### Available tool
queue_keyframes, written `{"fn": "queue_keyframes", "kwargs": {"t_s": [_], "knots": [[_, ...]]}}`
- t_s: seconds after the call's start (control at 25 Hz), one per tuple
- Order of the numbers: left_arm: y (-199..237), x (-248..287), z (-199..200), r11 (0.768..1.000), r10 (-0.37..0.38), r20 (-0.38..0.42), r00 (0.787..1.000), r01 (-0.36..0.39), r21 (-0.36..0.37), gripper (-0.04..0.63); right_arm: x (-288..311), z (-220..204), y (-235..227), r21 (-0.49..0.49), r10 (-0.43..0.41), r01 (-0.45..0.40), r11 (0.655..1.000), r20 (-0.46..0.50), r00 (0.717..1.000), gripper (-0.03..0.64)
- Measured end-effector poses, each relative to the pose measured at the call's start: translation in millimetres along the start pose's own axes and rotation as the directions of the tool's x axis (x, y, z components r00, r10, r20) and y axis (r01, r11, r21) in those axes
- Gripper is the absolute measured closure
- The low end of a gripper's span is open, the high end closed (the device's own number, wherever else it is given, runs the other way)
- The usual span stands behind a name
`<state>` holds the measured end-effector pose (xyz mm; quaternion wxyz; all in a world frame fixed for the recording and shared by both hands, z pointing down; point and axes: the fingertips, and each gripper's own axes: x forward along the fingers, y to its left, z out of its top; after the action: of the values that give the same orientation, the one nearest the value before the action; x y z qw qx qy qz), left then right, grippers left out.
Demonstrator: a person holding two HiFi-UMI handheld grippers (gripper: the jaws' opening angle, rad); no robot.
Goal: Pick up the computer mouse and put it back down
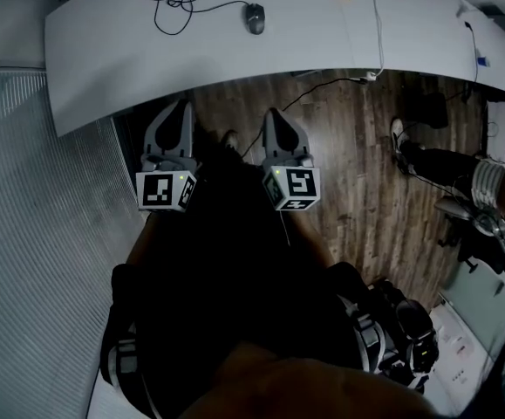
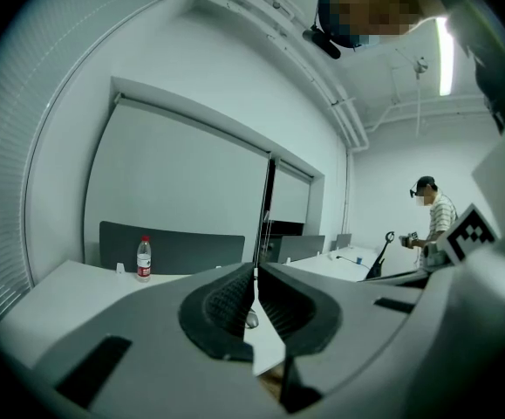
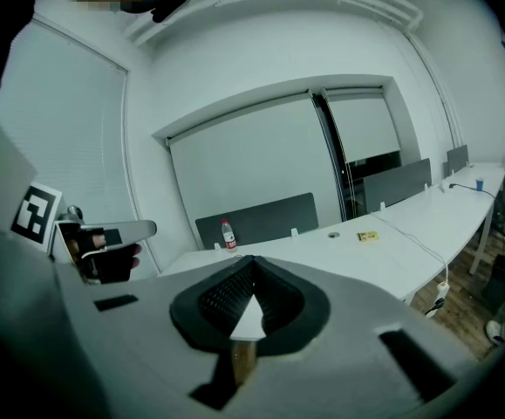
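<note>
Shut right hand-held gripper (image 3: 250, 260) blocks its view; head view shows mouse (image 1: 255, 17).

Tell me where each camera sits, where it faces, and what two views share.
Head view: on the person's head, facing steeply down at desk, mouse, left gripper, right gripper, own dark-clothed body.
Left gripper view: on that gripper, facing along its shut jaws over the desk to a water bottle.
Right gripper view: likewise; the person's left hand shows.
Both gripper views share the water bottle.
</note>
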<state>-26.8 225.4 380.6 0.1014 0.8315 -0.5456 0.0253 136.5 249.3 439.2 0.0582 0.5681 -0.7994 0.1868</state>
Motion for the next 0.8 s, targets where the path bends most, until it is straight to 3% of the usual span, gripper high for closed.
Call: {"fn": "queue_keyframes", "kwargs": {"t_s": [0.44,0.8], "knots": [[2,44,-1,0.999,-0.046,0.001,0.999,0.046,-0.003,0.583,28,2,-16,0.0,-0.026,0.026,1.0,-0.021,0.999,0.617],[41,87,11,0.998,-0.066,-0.003,0.998,0.066,-0.025,0.583,83,17,-13,0.001,-0.048,0.048,0.999,-0.023,0.999,0.617]]}}
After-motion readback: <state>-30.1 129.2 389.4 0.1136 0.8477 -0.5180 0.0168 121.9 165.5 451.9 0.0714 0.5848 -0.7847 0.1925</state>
